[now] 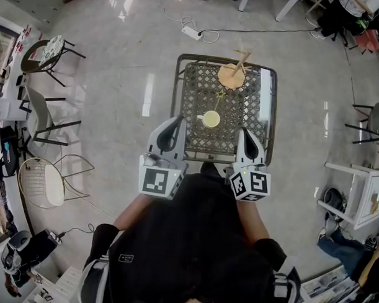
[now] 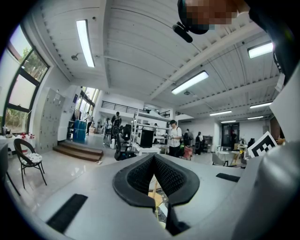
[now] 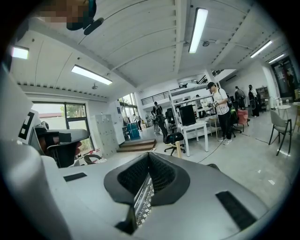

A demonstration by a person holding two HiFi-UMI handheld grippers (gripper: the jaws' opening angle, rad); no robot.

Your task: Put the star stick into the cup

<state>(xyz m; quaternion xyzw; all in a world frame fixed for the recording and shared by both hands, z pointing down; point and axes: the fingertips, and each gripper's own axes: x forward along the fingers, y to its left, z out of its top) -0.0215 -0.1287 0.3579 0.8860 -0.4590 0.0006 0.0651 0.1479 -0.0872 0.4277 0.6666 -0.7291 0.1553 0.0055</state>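
A pale yellow cup [image 1: 210, 119] stands near the middle of the black metal mesh table [image 1: 196, 139]. The star stick [image 1: 220, 96], thin with a yellow star at its far end, slants from the cup's rim toward the back; I cannot tell whether its lower end is inside the cup. My left gripper [image 1: 172, 125] and right gripper [image 1: 248, 136] hover at the table's near edge, either side of the cup and short of it. Both point forward. The left gripper [image 2: 153, 158] and right gripper [image 3: 149, 156] have their pads together with nothing between them.
A round wooden dish [image 1: 231, 76] with a wooden stick lies at the table's far edge. Chairs [image 1: 49, 52] and a wire chair [image 1: 47, 181] stand on the floor at the left. A power strip [image 1: 192, 32] lies beyond the table, a white stand [image 1: 362, 192] at the right.
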